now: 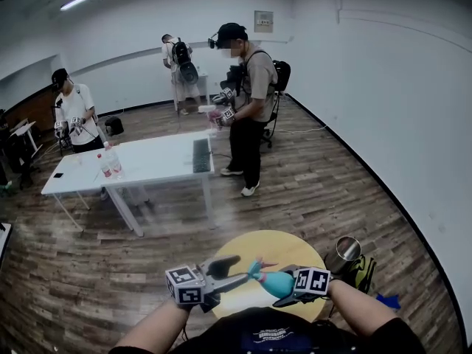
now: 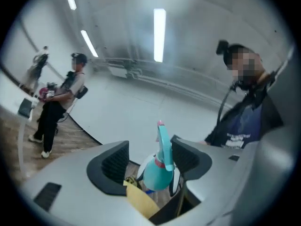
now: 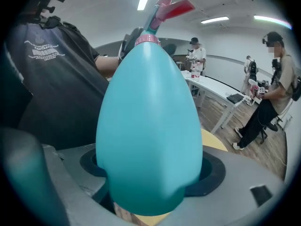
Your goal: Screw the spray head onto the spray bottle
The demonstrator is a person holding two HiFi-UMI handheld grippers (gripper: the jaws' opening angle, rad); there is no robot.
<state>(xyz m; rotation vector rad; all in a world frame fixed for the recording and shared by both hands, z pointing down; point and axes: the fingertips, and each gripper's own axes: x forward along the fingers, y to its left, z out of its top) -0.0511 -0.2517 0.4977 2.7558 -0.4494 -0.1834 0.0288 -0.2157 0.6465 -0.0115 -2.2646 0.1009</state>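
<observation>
**A:** Where is the bottle at this moment?

**B:** My right gripper [image 3: 150, 175] has its fingers [image 3: 214, 175] closed on the wide belly of the spray bottle [image 3: 149, 126]. I hold it in the air, above the near edge of the yellow worktop [image 1: 295, 243]. The spray head [image 2: 162, 142] sits on the neck and points to the left.

**A:** And your left side?

**B:** My left gripper [image 2: 149, 158] is open. The head stands between its fingers [image 2: 112, 166], closer to the right one, but they do not grip it.

**A:** How will you do the turning well?

**B:** I think I should close on the pink collar [image 3: 149, 40], not on the thin upper part. The right side should keep the bottle steady. I should turn in line with the neck, so the thread does not cross. How tight it is now, I cannot tell.
</observation>
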